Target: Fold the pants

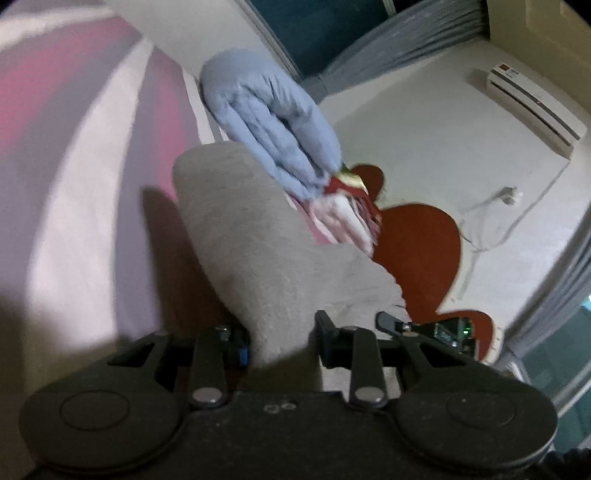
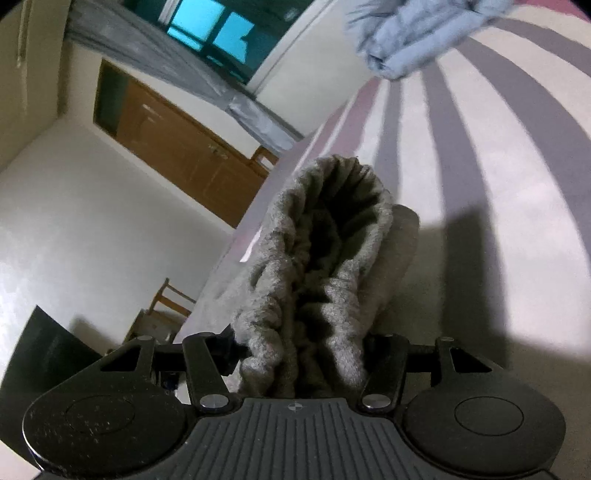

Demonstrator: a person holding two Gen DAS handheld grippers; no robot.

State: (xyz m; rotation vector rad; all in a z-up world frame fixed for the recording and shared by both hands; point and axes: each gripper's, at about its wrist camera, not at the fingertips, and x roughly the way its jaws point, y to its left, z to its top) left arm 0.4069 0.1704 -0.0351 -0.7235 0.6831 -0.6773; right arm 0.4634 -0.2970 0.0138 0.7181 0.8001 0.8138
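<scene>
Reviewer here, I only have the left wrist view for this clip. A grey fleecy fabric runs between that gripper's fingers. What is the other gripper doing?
Observer: The right gripper has the grey fleecy pants between its fingers at a bunched, gathered opening, probably the waistband.
Operator: Is that end lying flat?
Observer: No, it gapes open like a mouth, dark inside, above the striped pink and grey bedsheet.
Operator: Anything on that side of the room that I lack?
Observer: Yes, a brown wooden cabinet against the wall, with a lit window above it.
</scene>
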